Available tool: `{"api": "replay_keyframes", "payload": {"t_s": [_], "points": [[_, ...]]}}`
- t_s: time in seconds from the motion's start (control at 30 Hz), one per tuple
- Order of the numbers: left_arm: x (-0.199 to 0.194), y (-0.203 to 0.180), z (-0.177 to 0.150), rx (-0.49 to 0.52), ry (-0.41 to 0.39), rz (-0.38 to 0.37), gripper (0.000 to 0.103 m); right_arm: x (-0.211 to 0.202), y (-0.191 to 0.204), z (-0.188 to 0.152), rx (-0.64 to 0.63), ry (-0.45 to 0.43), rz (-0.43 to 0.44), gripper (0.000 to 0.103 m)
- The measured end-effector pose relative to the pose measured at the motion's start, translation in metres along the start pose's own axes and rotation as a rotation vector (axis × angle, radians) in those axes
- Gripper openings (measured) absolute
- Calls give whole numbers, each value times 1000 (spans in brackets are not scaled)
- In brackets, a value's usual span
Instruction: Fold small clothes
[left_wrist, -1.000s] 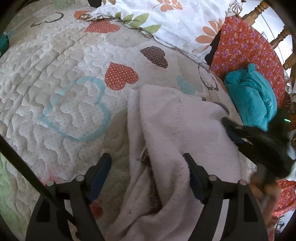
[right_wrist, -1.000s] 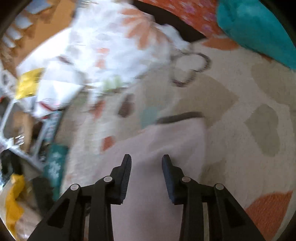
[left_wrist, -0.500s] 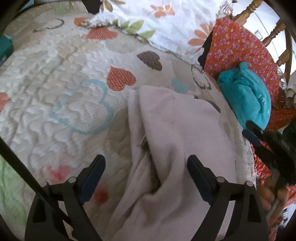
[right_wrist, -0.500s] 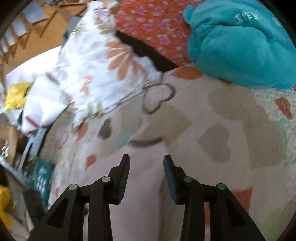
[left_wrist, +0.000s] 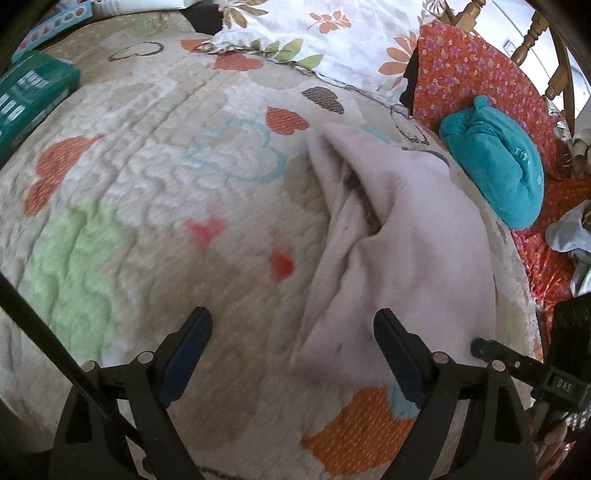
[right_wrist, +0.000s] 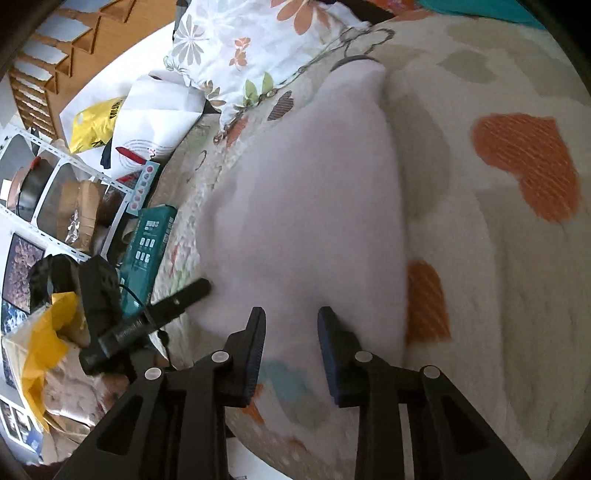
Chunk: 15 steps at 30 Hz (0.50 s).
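Note:
A pale pink garment lies folded lengthwise on the heart-print quilt; it also shows in the right wrist view. My left gripper is wide open and empty, hovering above the quilt at the garment's near end. My right gripper is open and empty, just above the garment's near edge. The left gripper's finger shows at the left of the right wrist view, and the right gripper's finger at the right of the left wrist view.
A folded teal garment lies on an orange floral cushion at the right. A floral pillow lies at the back. A green box sits at the quilt's left edge. Shelves and bags stand beyond the bed.
Both grippers have pulled back from the pink garment towards its near end. The garment lies still on the quilt. The left gripper stayed wide open, the right stayed open.

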<state>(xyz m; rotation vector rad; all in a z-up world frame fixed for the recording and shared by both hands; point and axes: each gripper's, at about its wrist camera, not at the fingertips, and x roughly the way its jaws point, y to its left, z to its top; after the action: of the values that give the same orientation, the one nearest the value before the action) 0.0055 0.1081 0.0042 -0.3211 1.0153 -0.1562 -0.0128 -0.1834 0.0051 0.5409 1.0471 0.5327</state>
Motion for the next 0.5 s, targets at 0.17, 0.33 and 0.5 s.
{"api": "replay_keyframes", "payload": {"t_s": [0.17,0.33,0.5], "points": [[-6,0,-14,10,-7,23,89,-13,-4,-9,19,-19,0,29],[-20,3,-27,-21,-34,30,89,-30,1,-16,-16,-41,-3,31],[-34,19,-29,-89,-102,77,89,-57,0,-8,-58,-171,-124,46]]}}
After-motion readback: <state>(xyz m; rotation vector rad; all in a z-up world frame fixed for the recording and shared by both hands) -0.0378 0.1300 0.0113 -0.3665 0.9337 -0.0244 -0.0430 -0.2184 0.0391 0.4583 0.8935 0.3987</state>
